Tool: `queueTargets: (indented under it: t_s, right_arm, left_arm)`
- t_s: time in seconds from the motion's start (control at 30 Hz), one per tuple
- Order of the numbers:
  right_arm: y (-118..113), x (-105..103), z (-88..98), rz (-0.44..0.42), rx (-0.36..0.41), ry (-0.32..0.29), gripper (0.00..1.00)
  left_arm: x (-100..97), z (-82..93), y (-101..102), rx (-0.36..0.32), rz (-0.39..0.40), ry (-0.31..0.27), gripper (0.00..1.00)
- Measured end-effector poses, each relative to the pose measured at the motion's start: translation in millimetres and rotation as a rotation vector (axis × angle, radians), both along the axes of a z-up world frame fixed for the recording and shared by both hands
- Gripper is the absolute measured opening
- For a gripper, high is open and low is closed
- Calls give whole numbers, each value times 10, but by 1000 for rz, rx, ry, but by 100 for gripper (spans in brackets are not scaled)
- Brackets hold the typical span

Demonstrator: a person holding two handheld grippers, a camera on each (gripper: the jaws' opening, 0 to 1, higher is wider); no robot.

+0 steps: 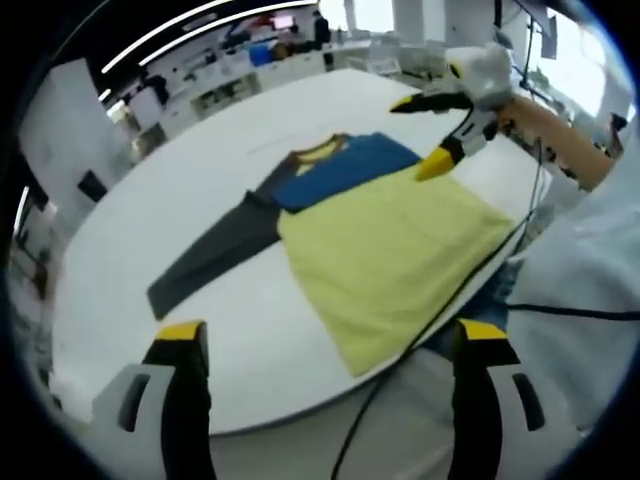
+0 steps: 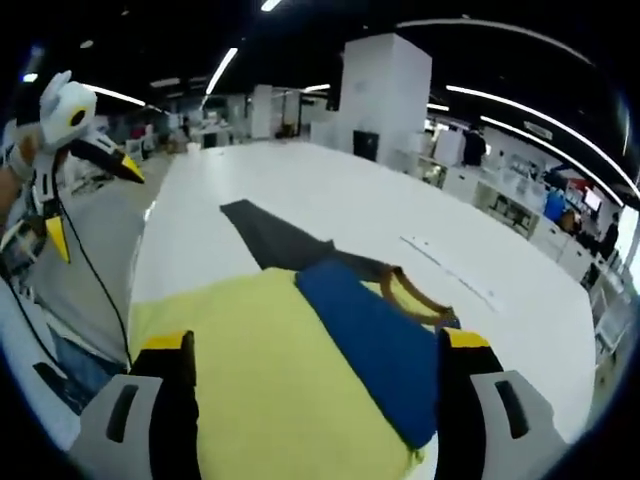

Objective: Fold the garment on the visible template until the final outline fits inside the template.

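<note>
Garment (image 1: 385,235) lies flat on the white table (image 1: 200,190), near its front edge, in the left gripper view: yellow body closest, blue upper part behind it, dark grey sleeve (image 1: 210,255) stretched out to the left, yellow-brown collar (image 1: 318,150) at the far end. Left gripper (image 1: 330,345) sits low over the table edge, jaws spread wide apart, nothing between them, not touching the cloth. A black cable (image 1: 440,310) runs across the near corner of the yellow part. Further back on the right, the right gripper (image 1: 440,130) hangs over the blue shoulder area, yellow tips apart, held by a gloved hand (image 1: 485,70). In the right gripper view that gripper's jaws (image 2: 315,360) stand open above the yellow and blue cloth, holding nothing; grey sleeve (image 2: 270,235) extends away beyond, collar (image 2: 415,295) to the right. Left gripper (image 2: 85,190) shows at far left, tips apart. No template outline can be made out on the table. Desks and white pillars fill the background.
</note>
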State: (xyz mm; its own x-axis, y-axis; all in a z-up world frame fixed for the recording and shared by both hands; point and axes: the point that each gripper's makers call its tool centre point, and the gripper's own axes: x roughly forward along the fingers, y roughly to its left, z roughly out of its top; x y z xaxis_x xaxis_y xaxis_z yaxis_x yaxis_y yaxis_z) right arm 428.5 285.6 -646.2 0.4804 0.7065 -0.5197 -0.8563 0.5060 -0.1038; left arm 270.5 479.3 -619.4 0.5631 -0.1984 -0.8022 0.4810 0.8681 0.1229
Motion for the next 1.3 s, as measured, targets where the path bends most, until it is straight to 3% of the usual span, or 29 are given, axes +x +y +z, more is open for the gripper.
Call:
queueTargets:
  t_s: [0.47, 0.77, 1.13, 1.3]
  right_arm:
    - [-189, -197, 146, -36, 22, -11, 100]
    - [-257, -258, 275, -72, 46, -37, 100]
    - [-215, -415, 410, -112, 46, -58, 100]
    - [-214, -547, 440, -139, 44, -45, 100]
  left_arm:
    - [-37, -8, -30, -5, 26, 5, 100]
    - [82, 63, -33, 0, 4, -7, 100]
    - [55, 197, 195, 44, -49, -21, 100]
    - [131, 212, 322, 34, -51, -37, 100]
